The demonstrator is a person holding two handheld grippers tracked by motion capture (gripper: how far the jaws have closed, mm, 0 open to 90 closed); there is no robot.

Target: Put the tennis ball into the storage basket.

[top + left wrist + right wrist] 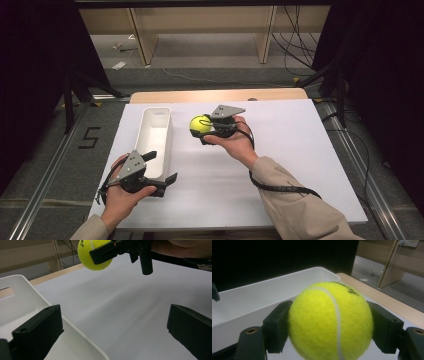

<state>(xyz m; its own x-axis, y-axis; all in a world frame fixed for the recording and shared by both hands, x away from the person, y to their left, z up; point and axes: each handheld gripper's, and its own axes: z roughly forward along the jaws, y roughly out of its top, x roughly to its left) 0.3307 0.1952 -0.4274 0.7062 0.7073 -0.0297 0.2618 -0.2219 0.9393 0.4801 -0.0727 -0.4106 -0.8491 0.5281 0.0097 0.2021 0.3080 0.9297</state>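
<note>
While the tennis ball (199, 124) is pinched by the right gripper (206, 131) beside the white tray (156, 131), the left gripper (162, 167) is held spread over the bench (280, 165).

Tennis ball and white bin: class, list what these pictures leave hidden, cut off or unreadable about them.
- Tennis ball: black print, right gripper view, curves over the top; unreadable.
- Tennis ball, left gripper view: top cut by the frame edge, part covered by the right gripper.
- White bin: near end, high view, hidden behind the left gripper.
- Bin floor, right gripper view: hidden by its near wall and the ball.
</note>
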